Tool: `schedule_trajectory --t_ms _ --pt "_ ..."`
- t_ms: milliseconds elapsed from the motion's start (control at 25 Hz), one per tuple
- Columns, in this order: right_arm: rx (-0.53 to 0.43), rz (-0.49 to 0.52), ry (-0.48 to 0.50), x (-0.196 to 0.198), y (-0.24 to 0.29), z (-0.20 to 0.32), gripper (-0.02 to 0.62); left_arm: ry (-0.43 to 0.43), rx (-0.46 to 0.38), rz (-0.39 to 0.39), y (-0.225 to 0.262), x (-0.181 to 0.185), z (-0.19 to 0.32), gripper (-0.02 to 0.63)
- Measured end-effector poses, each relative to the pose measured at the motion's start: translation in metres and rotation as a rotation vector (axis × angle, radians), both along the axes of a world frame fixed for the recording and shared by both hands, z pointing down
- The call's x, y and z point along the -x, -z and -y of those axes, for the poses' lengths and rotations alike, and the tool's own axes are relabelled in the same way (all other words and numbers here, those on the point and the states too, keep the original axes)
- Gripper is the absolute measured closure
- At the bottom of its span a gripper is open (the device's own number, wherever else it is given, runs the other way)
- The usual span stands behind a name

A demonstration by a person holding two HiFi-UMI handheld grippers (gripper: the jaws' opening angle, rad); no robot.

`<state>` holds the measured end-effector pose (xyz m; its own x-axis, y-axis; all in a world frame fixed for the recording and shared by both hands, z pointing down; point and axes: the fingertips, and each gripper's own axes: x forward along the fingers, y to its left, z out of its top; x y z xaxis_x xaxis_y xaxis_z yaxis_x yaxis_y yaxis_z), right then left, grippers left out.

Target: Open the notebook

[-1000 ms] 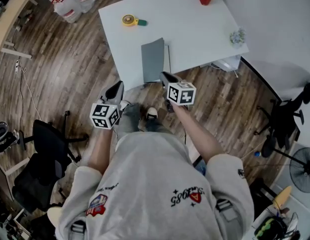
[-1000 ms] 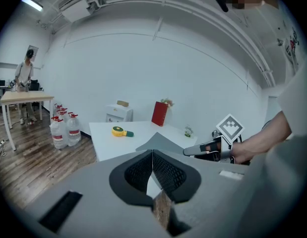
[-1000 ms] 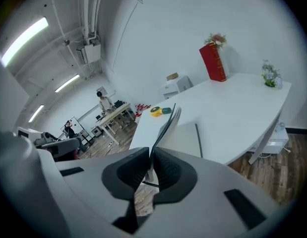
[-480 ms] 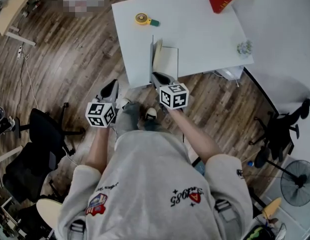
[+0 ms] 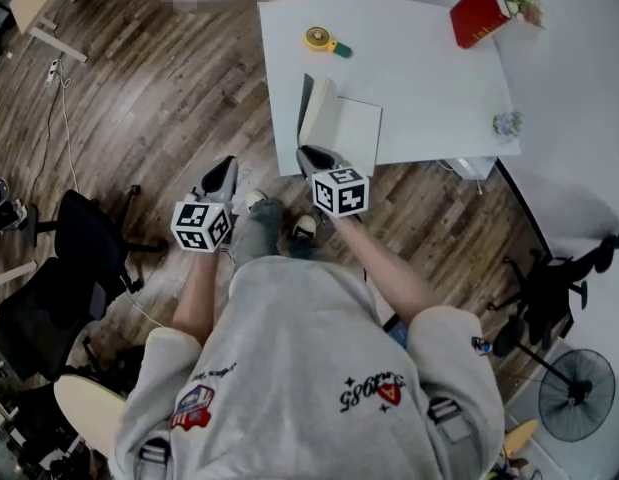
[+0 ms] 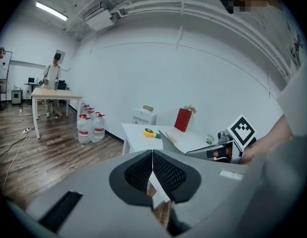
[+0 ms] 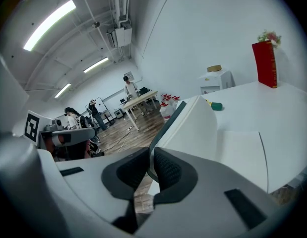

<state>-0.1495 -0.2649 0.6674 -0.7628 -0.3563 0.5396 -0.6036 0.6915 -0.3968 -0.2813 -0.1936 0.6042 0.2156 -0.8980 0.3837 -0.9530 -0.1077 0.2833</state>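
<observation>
The notebook (image 5: 351, 133) lies at the near edge of the white table (image 5: 419, 68). Its grey cover (image 5: 313, 111) stands raised, tilted toward the left, with a white page showing beneath. My right gripper (image 5: 307, 154) is shut on the cover's near edge; in the right gripper view the cover (image 7: 185, 128) runs up from between the jaws of the right gripper (image 7: 151, 157). My left gripper (image 5: 227, 171) hangs over the wooden floor to the left of the table, shut with nothing in it; in its own view the left gripper (image 6: 152, 155) has its pads meeting.
A yellow tape measure (image 5: 319, 39) lies on the table's far left, a red book (image 5: 479, 12) stands at the far right and a small plant (image 5: 506, 123) sits near the right edge. A black chair (image 5: 49, 298) stands left; a fan (image 5: 574, 393) right.
The notebook's cover lay flat and closed one second ago; now it stands raised in my right gripper. Both grippers have shifted across the view.
</observation>
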Motion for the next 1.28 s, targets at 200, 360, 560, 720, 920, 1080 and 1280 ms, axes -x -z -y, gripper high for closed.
schedule_trajectory --t_ms 200,360,560,720,920,1080,1280 --pt "0.022 -0.034 0.051 0.027 -0.016 -0.001 0.552 0.049 0.014 0.002 -0.002 0.03 -0.006 0.601" --pt "0.018 -0.071 0.1 0.047 -0.031 -0.005 0.545 0.085 0.026 0.005 -0.004 0.051 -0.01 0.601" --pt "0.059 -0.099 0.149 0.068 -0.049 -0.009 0.538 0.11 0.031 0.004 -0.006 0.066 -0.012 0.601" --pt "0.085 -0.097 0.169 0.08 -0.055 -0.018 0.52 0.114 0.044 0.005 -0.009 0.073 -0.02 0.601" --pt "0.06 -0.073 0.128 0.071 -0.045 -0.011 0.565 0.1 0.04 0.005 -0.008 0.07 -0.019 0.6" --pt "0.016 -0.051 0.056 0.046 -0.031 0.005 0.591 0.068 0.029 0.007 -0.004 0.053 -0.011 0.6" --pt "-0.049 -0.025 -0.051 0.007 -0.011 0.02 0.591 0.017 0.014 0.02 0.003 0.028 -0.004 0.601"
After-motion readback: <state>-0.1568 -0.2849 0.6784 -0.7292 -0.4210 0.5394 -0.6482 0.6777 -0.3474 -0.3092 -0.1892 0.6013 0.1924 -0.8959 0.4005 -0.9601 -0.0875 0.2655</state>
